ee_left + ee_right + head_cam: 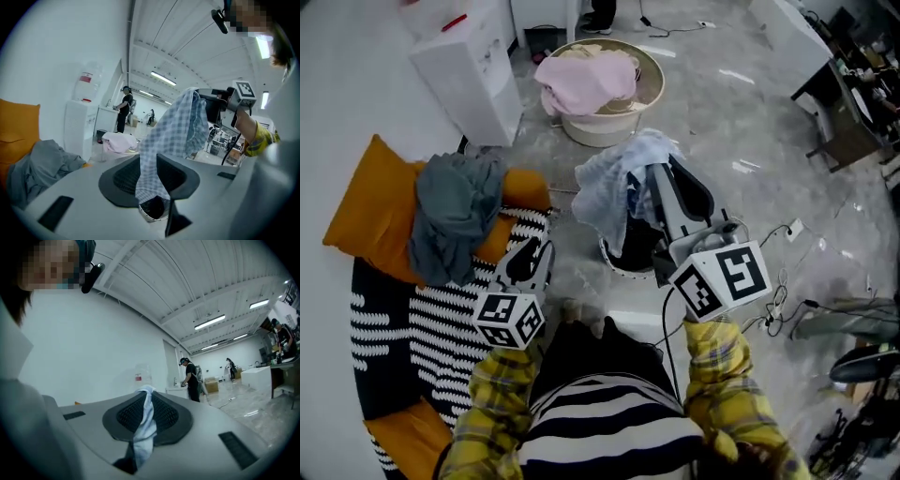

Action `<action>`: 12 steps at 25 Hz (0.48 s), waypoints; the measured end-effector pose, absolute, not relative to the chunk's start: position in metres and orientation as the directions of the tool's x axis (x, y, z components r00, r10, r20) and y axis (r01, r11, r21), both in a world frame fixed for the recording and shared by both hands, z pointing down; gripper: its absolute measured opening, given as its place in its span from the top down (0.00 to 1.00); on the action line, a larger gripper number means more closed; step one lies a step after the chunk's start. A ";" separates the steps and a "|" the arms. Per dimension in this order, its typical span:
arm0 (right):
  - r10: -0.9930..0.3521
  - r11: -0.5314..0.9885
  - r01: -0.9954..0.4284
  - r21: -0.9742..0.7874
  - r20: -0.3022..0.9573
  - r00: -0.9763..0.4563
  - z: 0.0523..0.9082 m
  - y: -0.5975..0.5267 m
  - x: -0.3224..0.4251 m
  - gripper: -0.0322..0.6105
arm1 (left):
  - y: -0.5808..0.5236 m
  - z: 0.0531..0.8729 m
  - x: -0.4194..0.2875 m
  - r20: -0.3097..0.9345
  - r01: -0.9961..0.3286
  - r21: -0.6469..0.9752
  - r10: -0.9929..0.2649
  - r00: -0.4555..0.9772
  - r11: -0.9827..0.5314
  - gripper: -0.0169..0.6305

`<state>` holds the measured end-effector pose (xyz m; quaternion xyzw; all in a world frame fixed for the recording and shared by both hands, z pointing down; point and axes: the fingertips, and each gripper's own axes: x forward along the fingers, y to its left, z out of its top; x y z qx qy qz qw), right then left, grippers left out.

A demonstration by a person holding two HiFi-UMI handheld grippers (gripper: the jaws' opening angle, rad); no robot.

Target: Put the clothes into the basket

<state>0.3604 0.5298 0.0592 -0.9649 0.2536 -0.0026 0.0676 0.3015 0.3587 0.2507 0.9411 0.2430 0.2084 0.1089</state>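
1. Grey garment (455, 211) lies heaped on the orange cushion (366, 211), far left.
2. Left gripper (151, 182): jaws narrow, pinching the blue checked shirt (609, 187).
3. Shirt hangs mid-air, well apart from the basket (653, 73) holding a pink garment (586, 80).
4. Right gripper (143, 420): jaws nearly together, clamped on same shirt.

Right gripper (649, 178) holds pale blue garment (609, 192) up above small dark round bin (615, 264). Left gripper (525, 261) lower, over black-and-white striped rug (422, 319). Grey garment (455, 211) heaped on orange cushion (361, 211). Pink garment (586, 80) draped over round beige basket (652, 70), beside white water dispenser (473, 80).
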 end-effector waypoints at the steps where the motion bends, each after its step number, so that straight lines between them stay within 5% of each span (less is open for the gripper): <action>1: -0.454 -0.881 -0.454 -0.131 -0.029 0.890 0.058 0.541 0.363 0.87 | 0.365 0.251 0.309 0.338 0.439 0.311 0.530 0.778 -0.843 0.79; 12: -0.151 -0.978 -0.136 -0.157 0.089 0.985 0.117 0.621 0.366 0.87 | 0.424 0.271 0.354 0.362 0.652 0.320 0.725 0.586 -0.687 0.79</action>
